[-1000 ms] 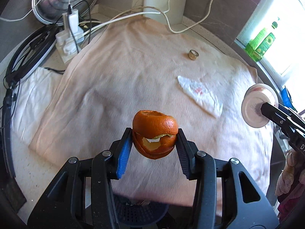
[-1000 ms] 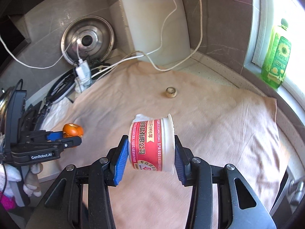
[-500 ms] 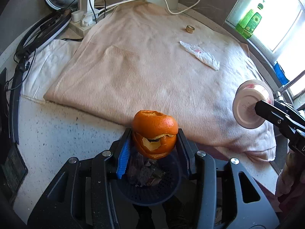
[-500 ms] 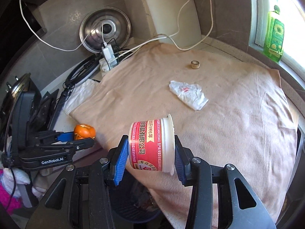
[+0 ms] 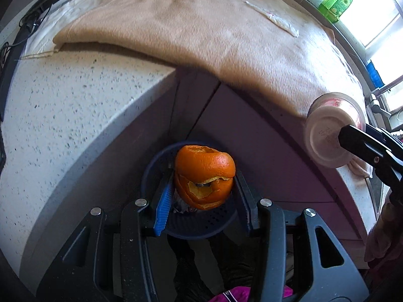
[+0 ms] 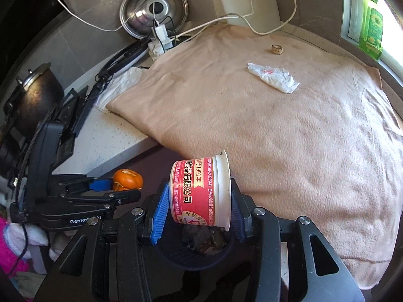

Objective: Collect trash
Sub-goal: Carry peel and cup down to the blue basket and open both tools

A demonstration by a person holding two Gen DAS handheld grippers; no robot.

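The left gripper [image 5: 202, 196] is clamped on the orange peel [image 5: 204, 176], which sits between the blue pad [image 5: 163, 201] on one finger and the dark pad on the other. The peel is a hollow, torn shell held upright. Directly below it, past the fingertips, stands the dark blue perforated bin [image 5: 201, 224], with scraps visible inside; the peel hangs over the bin's opening, apart from its contents.

The right gripper [image 6: 199, 201] is clamped on the red-and-white paper cup [image 6: 200, 191]. The cup lies on its side between the pads, rim toward the right finger and base toward the left. The same bin [image 6: 191, 259] is just beneath it, holding dark scraps. In the right wrist view the left gripper [image 6: 126, 188] and its peel [image 6: 127, 179] appear to the left of the cup, near it but not touching.

Beyond both grippers is the speckled white countertop [image 5: 75, 95], whose edge overhangs the bin. A beige cloth [image 6: 277, 125] covers most of it. On the cloth, well apart from both grippers, lie a crumpled white wrapper [image 6: 273, 76] and, farther back, a small cork-coloured ring [image 6: 277, 49]. At the rear stand a steel lid [image 6: 154, 12], a white power strip [image 6: 160, 42] with cables, and a green bottle [image 6: 372, 32] on the window sill.
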